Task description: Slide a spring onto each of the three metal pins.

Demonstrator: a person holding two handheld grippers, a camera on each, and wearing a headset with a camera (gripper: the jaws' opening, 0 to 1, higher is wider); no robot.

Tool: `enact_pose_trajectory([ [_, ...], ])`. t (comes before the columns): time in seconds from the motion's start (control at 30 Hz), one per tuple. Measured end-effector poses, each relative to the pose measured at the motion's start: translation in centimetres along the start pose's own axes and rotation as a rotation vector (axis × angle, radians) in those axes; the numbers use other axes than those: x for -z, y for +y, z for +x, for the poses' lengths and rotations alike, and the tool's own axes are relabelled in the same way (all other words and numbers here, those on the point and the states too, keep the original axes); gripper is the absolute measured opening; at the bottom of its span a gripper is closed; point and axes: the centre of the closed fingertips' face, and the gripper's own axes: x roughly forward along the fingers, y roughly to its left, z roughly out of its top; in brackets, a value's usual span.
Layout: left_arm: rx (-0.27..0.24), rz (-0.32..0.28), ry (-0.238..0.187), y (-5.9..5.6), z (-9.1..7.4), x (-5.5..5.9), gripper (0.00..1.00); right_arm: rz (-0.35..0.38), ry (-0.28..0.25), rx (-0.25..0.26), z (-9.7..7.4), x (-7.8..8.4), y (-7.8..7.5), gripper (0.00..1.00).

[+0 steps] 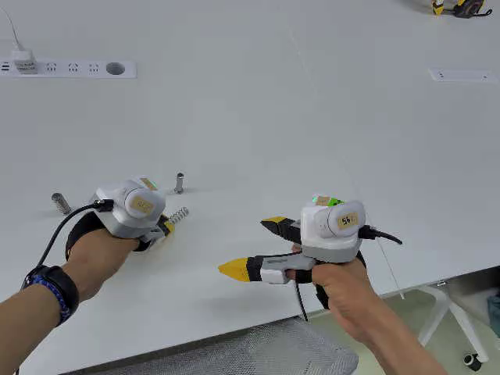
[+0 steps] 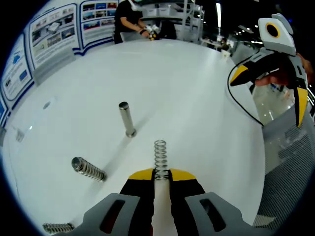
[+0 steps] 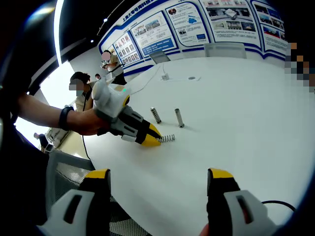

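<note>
While left gripper (image 2: 155,175) clamps coil spring (image 2: 160,153) by near end, rest juts forward, clear of jaws. Upright bare pin (image 2: 126,118) near, ahead. Spring likely light, bendy, buckles sideways: end grip keeps bore free. Right gripper (image 3: 158,174) spread wide, empty.

White workbench (image 1: 258,101). Power strip (image 1: 66,69) at far left edge, 1 white charger (image 1: 23,59) plugged in, cable going up. Round hole (image 1: 115,69) at strip's right end. Flush socket plate (image 1: 459,75) far right. Yellow-black tool (image 1: 461,8) at top right corner, type unclear. Grey mesh chair (image 1: 258,351) below near edge. Table leg (image 1: 441,312) with caster (image 1: 471,361). Wall posters (image 3: 197,22) behind. 1 person in dark top (image 2: 129,19) at far end.
</note>
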Motion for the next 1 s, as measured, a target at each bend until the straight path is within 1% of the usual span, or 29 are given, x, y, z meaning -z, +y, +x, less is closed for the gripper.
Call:
enact_pose_trajectory([
  [0.03,0.002,-0.001,-0.004,-0.1,-0.1,0.1,0.11,0.004,0.001,-0.003,0.0,0.0,0.1,0.82],
  [0.13,0.005,-0.007,0.003,-0.3,-0.9,1.1,0.1,0.001,0.002,-0.008,0.1,0.0,0.3,0.81],
  [0.23,0.004,-0.014,-0.001,-0.3,-1.6,1.9,0.1,0.001,0.006,-0.018,0.3,-0.1,0.7,0.81],
  [0.43,-0.008,-0.025,0.004,0.2,-2.5,3.2,0.1,-0.009,0.016,-0.036,0.8,0.0,1.5,0.81],
  [0.53,-0.012,-0.041,0.002,0.2,-3.0,3.4,0.1,-0.01,0.019,-0.046,1.0,0.0,1.8,0.81],
  [0.63,-0.019,-0.044,0.011,0.1,-3.4,4.0,0.1,-0.009,0.021,-0.055,1.2,-0.1,2.1,0.81],
  [0.83,-0.017,-0.06,0.005,-0.3,-4.2,4.5,0.1,-0.007,0.014,-0.076,1.5,-0.4,2.7,0.79],
  [1.0,-0.014,-0.077,-0.011,-0.6,-5.0,4.7,0.1,0.005,-0.001,-0.086,1.7,-0.8,3.0,0.78],
])
